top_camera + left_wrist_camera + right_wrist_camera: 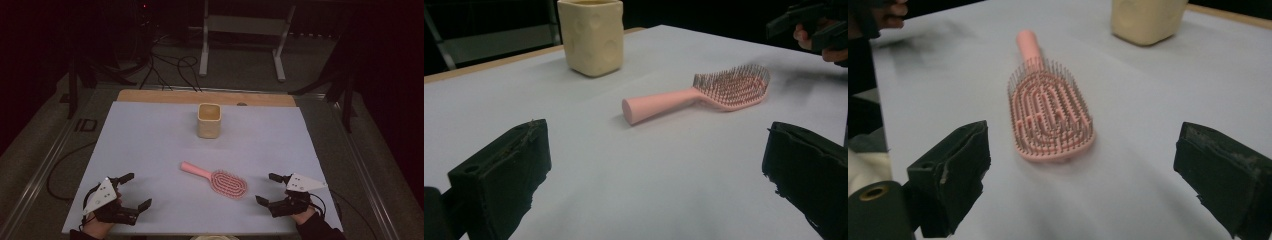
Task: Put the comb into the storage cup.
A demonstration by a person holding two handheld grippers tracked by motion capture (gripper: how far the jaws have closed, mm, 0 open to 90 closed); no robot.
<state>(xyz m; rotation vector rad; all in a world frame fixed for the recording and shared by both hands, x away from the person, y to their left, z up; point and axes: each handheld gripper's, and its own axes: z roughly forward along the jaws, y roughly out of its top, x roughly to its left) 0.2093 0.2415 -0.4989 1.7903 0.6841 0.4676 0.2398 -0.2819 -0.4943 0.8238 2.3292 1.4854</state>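
A pink hairbrush (216, 179) lies bristles up in the middle of the pale sheet, handle toward the far left. A cream square cup (208, 120) stands upright behind it. My left gripper (136, 191) rests near the front left corner, jaws wide apart, nothing between them. In the left gripper view the hairbrush (704, 95) and cup (593, 35) lie ahead of my left gripper (654, 165). My right gripper (266, 188) sits at the front right, open and empty, just right of the brush head. The right gripper view has the hairbrush (1048, 112) ahead of my right gripper (1083, 170).
The pale sheet (150, 145) covers a wooden table (150, 96) whose far edge shows bare. Beyond it are floor cables (170, 67) and a white metal stand (240, 30). The other hand (819, 35) appears at the top right of the left gripper view.
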